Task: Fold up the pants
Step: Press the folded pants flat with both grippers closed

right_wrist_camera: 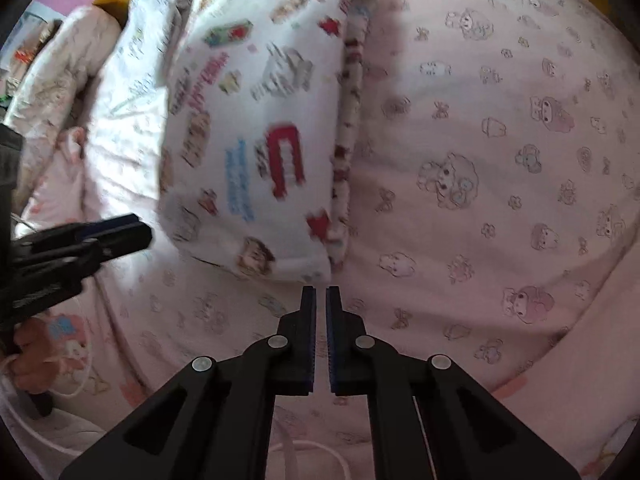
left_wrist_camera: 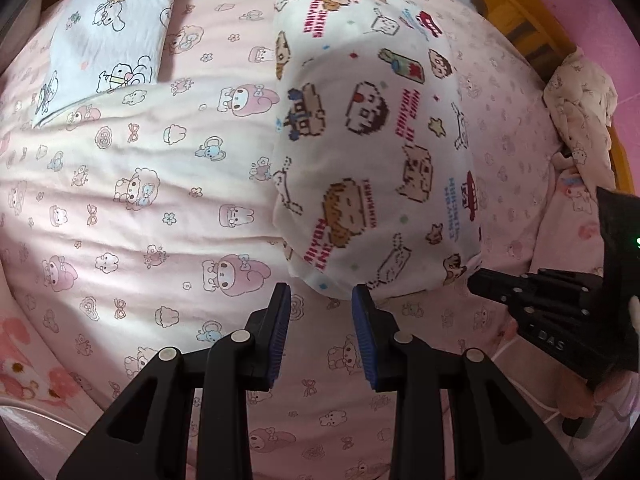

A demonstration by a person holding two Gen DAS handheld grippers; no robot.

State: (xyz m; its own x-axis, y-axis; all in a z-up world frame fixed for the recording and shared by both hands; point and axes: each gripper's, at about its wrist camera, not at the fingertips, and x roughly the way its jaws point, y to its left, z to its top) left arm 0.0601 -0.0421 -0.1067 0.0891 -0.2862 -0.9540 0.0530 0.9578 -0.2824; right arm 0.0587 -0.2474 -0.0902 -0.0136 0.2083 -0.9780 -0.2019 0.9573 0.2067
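Observation:
The pants are white with pixel cartoon prints and lie folded in a long strip on the pink cartoon bed sheet. My left gripper points down at their near edge, open, with the hem just past its blue pads and nothing pinched. The right gripper reaches in from the right at the strip's near right corner. In the right wrist view the pants are blurred. My right gripper is shut just below their near corner, with nothing seen between the pads. The left gripper shows at the left.
A white pillow with cartoon prints lies at the back left. A wooden bed rail runs along the far right, with a crumpled blanket beside it. A white cable trails over the sheet. A hand holds the right gripper.

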